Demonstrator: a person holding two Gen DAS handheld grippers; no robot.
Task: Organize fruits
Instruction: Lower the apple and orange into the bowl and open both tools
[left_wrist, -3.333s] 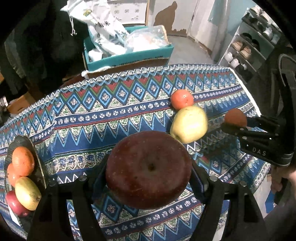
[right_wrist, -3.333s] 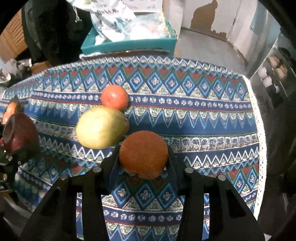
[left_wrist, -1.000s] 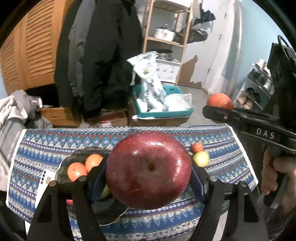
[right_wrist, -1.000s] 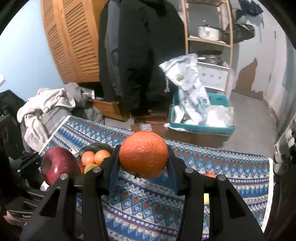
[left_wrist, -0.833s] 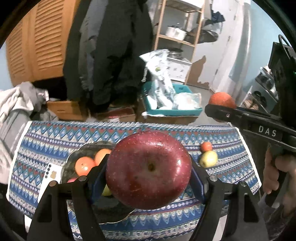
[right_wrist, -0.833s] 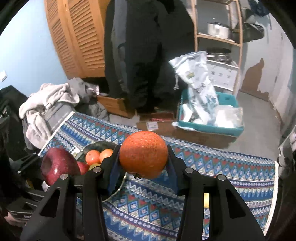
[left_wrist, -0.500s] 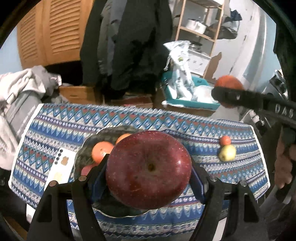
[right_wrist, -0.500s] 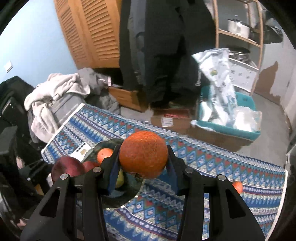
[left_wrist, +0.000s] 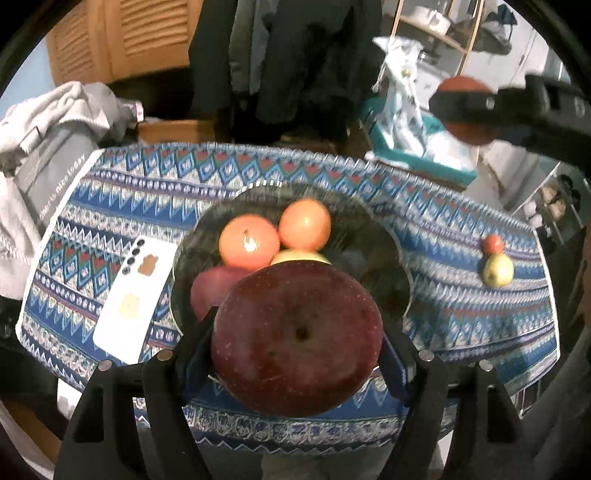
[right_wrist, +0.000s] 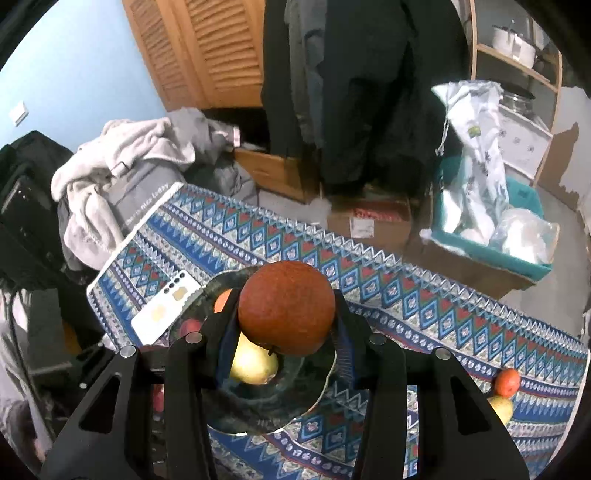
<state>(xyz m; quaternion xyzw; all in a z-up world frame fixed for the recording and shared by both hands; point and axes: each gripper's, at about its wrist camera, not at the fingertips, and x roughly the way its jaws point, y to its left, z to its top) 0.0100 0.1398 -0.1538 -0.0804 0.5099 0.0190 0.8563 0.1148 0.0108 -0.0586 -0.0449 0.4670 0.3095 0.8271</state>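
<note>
My left gripper (left_wrist: 297, 338) is shut on a big dark red apple (left_wrist: 297, 334), held above the near rim of a dark bowl (left_wrist: 384, 236). In the bowl lie two oranges (left_wrist: 249, 242), a yellow fruit and a red apple (left_wrist: 210, 286). My right gripper (right_wrist: 286, 314) is shut on an orange (right_wrist: 286, 306), held over the same bowl (right_wrist: 295, 398), where a yellow apple (right_wrist: 253, 363) shows below it. That right gripper with its orange (left_wrist: 467, 110) shows at the upper right of the left wrist view. A small orange (left_wrist: 493, 243) and a yellow-green apple (left_wrist: 498, 271) lie on the cloth at the right.
A white phone (left_wrist: 135, 299) lies face down on the patterned tablecloth (left_wrist: 147, 177) just left of the bowl. Clothes (right_wrist: 122, 166) are piled past the table's left end. A teal box (right_wrist: 524, 254) with bags and cardboard boxes stand on the floor behind.
Both grippers have come down and nearer to the bowl with their fruits; the bowl now fills the middle of both views. The right gripper's orange now hangs over the bowl.
</note>
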